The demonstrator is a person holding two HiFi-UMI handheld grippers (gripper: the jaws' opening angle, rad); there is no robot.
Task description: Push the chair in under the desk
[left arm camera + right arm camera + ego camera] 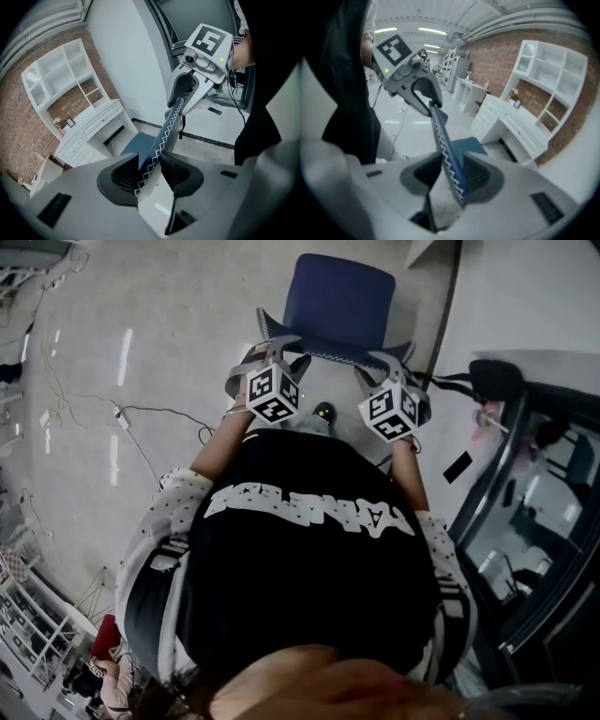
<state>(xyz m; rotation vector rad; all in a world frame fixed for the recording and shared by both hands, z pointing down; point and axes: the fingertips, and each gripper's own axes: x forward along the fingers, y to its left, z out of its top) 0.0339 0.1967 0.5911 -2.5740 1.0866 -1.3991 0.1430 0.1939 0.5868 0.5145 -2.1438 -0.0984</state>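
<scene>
Two grippers: left gripper (278, 345) at 11 o'clock and right gripper (392, 357) at 1 o'clock ahead of the person, both reaching the same chair.
Chair: blue chair (342, 301) at 12 o'clock on the pale floor (141, 352), seat pointing away.
Left claw: clamped on the backrest's stitched top edge (166, 133), a pad on each face.
Right claw: clamped on that same edge, toward its other end.
Desk: white desk (506, 124) against the brick wall (497, 56), at 2 o'clock of the seat in the right gripper view, near it.

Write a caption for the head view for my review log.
Left gripper and right gripper clamp the white-stitched top edge of a blue upholstered chair from behind.
</scene>
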